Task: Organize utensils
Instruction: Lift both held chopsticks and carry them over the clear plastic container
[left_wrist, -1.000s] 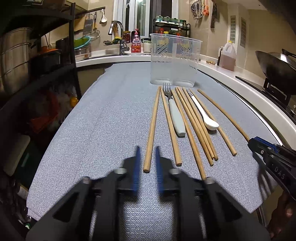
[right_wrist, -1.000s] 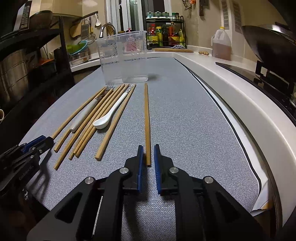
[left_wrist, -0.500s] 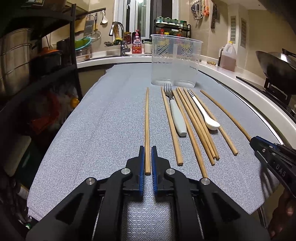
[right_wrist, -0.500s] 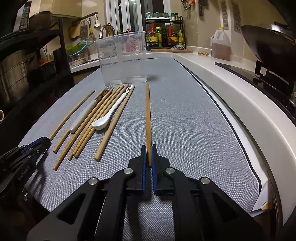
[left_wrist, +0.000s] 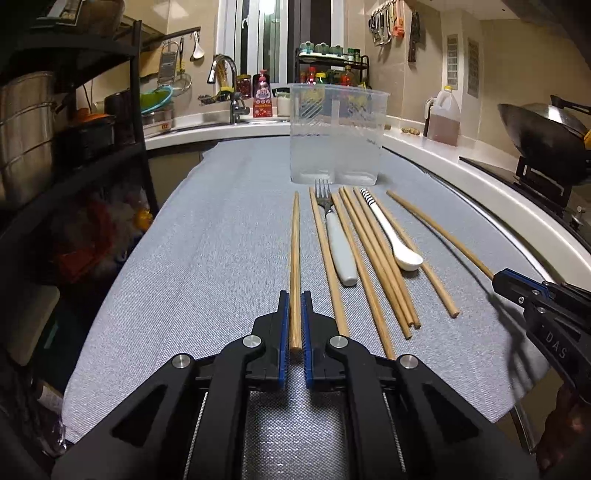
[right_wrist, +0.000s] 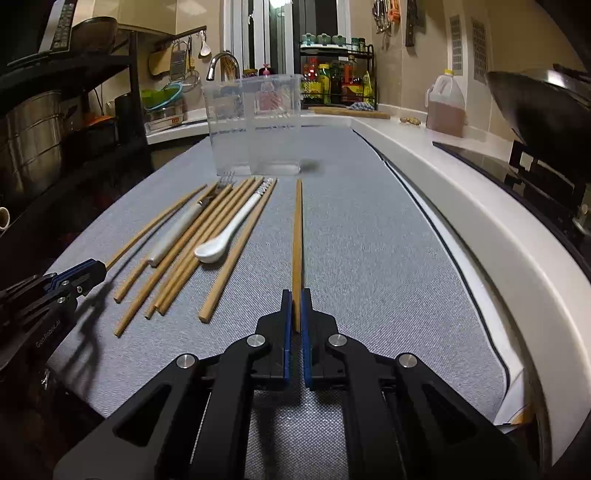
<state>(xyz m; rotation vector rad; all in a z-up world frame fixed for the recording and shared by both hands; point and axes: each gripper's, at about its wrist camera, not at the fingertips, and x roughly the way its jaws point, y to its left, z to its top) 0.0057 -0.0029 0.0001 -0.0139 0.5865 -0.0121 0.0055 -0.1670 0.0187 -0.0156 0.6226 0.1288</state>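
My left gripper (left_wrist: 294, 299) is shut on the near end of the leftmost wooden chopstick (left_wrist: 294, 251), which points at the clear plastic holder (left_wrist: 336, 136). My right gripper (right_wrist: 296, 297) is shut on the near end of the rightmost chopstick (right_wrist: 297, 229). Between them on the grey mat lie several more chopsticks (left_wrist: 373, 251), a white-handled fork (left_wrist: 338, 240) and a white spoon (left_wrist: 395, 240). The holder also shows in the right wrist view (right_wrist: 255, 125). Each gripper shows in the other's view, the right one (left_wrist: 498, 280) and the left one (right_wrist: 98, 267).
A dark shelf rack with pots (left_wrist: 74, 147) stands left. A white counter edge (right_wrist: 480, 221) and a stove with a wok (left_wrist: 543, 140) run along the right. A sink and tap (left_wrist: 229, 92) and an oil jug (left_wrist: 443, 118) are behind the holder.
Both grippers moved forward over a chopstick end and closed on it. The leftmost chopstick swung from slanted to straight, in line with the left gripper.
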